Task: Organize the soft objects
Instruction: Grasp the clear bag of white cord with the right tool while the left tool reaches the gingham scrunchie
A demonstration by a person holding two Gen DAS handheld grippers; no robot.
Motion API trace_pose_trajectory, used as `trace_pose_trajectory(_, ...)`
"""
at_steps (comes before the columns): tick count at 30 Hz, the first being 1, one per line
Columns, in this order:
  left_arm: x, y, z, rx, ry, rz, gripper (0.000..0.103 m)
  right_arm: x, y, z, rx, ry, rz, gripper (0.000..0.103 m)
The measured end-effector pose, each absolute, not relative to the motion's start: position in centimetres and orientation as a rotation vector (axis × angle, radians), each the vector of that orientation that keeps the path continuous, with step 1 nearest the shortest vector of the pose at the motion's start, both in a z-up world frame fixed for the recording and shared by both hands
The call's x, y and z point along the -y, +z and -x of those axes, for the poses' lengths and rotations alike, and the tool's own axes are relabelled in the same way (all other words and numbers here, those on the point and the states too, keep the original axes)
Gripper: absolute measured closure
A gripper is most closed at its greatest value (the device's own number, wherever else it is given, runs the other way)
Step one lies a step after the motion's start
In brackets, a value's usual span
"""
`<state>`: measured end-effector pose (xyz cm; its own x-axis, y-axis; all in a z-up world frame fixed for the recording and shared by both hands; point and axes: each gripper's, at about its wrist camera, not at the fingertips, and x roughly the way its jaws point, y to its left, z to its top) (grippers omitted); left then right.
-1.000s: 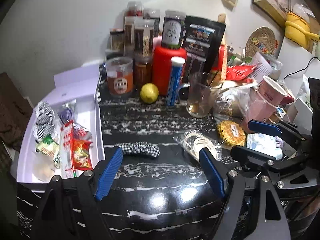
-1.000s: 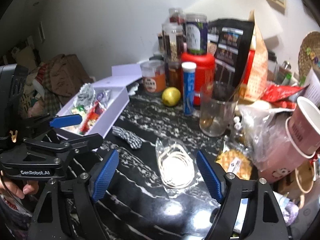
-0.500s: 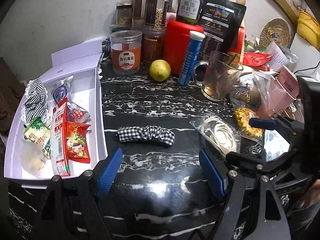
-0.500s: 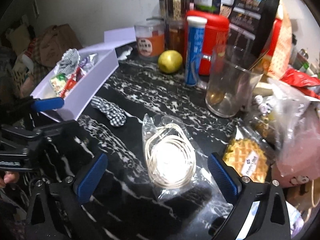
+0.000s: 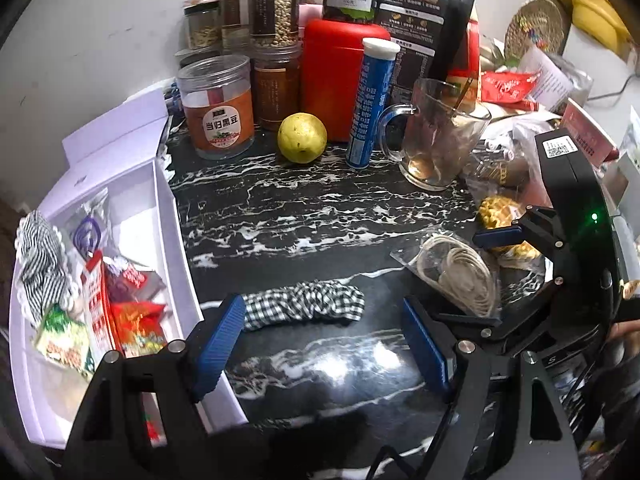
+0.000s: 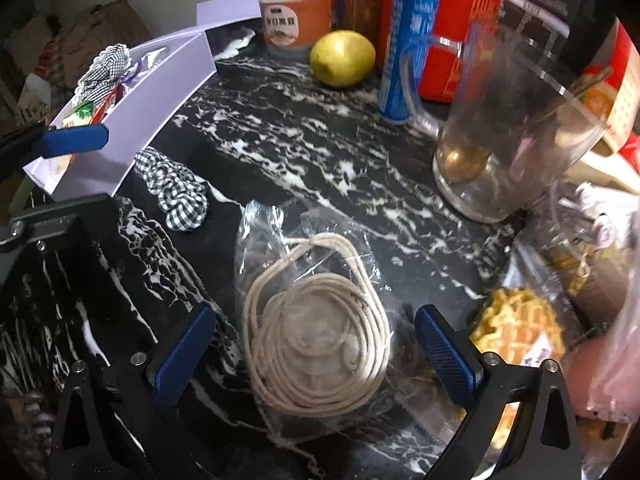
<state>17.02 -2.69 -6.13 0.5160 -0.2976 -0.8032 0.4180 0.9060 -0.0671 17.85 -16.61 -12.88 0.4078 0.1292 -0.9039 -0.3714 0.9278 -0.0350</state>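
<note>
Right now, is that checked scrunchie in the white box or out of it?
Out: the checked scrunchie lies on the black marble counter beside the white box.

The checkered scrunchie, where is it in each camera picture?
Left wrist view: the checkered scrunchie lies low in the middle, on the black marble counter, just right of the white box.
Right wrist view: the scrunchie sits at middle left, beside that box's near corner.
Shared landmark: the yellow lemon at the back.
</note>
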Motion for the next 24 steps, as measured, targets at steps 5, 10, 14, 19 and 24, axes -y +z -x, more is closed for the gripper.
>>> trace_pose_trajectory(5,3.2,-6.5,-18.1,-0.939,-0.457,-0.195,0.024,17.1,-12.8,-17.9,-1.072,0.298,0.255,0.049)
trace_pose_trajectory(10,4.3,-7.2,-18.8,-0.96,-0.497,-0.305,0.024,17.4,-12.6,-17.7,-1.065,0.321,0.243,0.054)
trace_pose_trajectory(14,5.0,-8.3,-19.4,-0.996,-0.514,-0.376,0.024,17.8,-12.1,-17.2,-1.066,0.335,0.202,0.054)
trace_pose_trajectory(19,5.4,-9.8,-20.1,-1.058,-0.549,-0.383,0.024,18.7,-11.8,-16.6,-1.069,0.338,0.171,0.054)
trace_pose_trajectory(24,5.8,-10.2,-19.8,-1.05,-0.544,-0.401,0.024,19.6,-11.2,-16.2,-1.061,0.331,0.15,0.054)
